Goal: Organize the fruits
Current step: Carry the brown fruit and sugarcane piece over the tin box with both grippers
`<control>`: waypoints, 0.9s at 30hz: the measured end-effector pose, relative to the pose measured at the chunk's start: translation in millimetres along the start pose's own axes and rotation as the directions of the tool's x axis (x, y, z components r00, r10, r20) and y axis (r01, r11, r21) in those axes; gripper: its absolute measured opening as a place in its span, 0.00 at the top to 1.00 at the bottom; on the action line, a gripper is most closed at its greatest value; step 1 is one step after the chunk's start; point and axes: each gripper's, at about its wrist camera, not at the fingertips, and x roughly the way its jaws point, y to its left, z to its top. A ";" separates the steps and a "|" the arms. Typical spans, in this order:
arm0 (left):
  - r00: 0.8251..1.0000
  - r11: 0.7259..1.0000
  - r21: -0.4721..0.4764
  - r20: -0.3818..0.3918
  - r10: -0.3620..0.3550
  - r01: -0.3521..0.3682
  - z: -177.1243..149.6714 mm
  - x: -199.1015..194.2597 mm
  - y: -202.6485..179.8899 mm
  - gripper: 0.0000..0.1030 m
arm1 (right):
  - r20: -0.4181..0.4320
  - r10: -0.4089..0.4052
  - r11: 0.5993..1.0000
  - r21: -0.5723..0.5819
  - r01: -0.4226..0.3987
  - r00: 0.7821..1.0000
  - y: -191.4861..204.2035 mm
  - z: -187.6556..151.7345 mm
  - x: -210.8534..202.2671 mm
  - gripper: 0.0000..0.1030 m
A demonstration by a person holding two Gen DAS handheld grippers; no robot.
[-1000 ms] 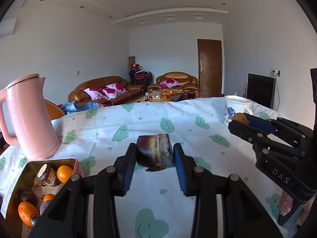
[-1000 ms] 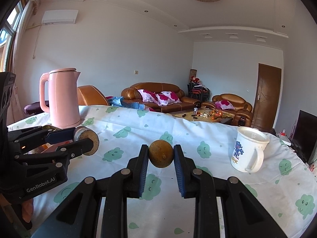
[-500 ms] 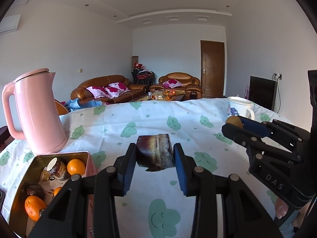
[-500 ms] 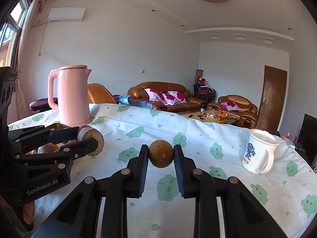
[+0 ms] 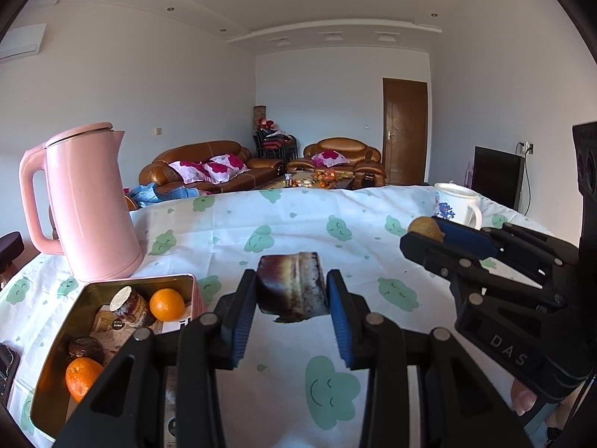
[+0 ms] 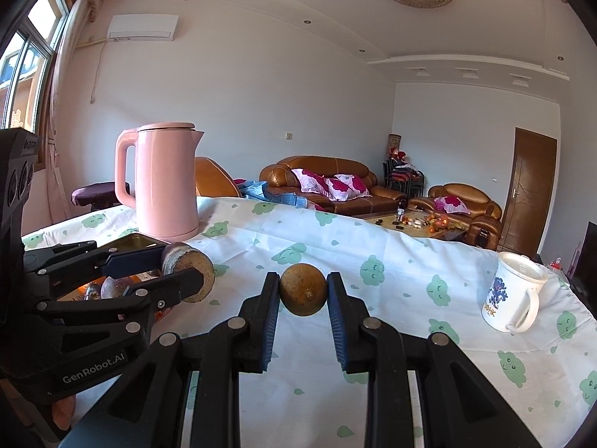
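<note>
My left gripper (image 5: 291, 293) is shut on a dark brown stubby fruit piece (image 5: 291, 285), held above the tablecloth just right of the pink-rimmed metal tin (image 5: 56, 339). The tin holds two oranges (image 5: 166, 304), a cut brown piece (image 5: 128, 304) and a dark round fruit (image 5: 86, 347). My right gripper (image 6: 303, 295) is shut on a round brown-green fruit (image 6: 302, 294), held above the table. The right gripper shows at the right of the left wrist view (image 5: 421, 237); the left gripper with its piece shows at the left of the right wrist view (image 6: 186, 268).
A pink kettle (image 5: 89, 201) stands behind the tin. A white mug (image 6: 511, 291) with a blue print stands at the right of the table. The table carries a white cloth (image 5: 298, 224) with green cloud prints. Sofas and a coffee table stand beyond.
Both grippers have swung left with their fruit still held; the kettle and tin have shifted toward the middle of both views, and the tin shows more fully.
</note>
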 end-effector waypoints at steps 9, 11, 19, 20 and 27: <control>0.999 0.999 -0.025 0.021 0.024 -0.024 0.7 -20.7 19.6 0.62 | 0.016 0.053 0.998 -0.019 -0.053 0.998 23.3 7.7 -3.6 0.74; 0.999 0.999 -0.026 0.024 0.031 -0.031 0.5 -25.8 23.3 0.62 | 0.021 0.066 0.997 -0.029 -0.065 0.998 29.9 10.2 -3.8 0.74; 0.997 0.997 -0.046 0.035 0.066 -0.065 -0.4 -41.7 41.9 0.62 | 0.025 0.110 0.992 -0.058 -0.108 0.994 53.8 15.8 -3.4 0.74; 0.997 0.996 -0.047 0.036 0.071 -0.069 -0.7 -43.2 44.0 0.62 | 0.025 0.114 0.992 -0.061 -0.112 0.993 56.3 16.2 -3.2 0.74; 0.994 0.993 -0.059 0.035 0.103 -0.101 -3.2 -53.7 58.8 0.62 | 0.031 0.145 0.987 -0.075 -0.143 0.989 72.0 20.7 -0.8 0.74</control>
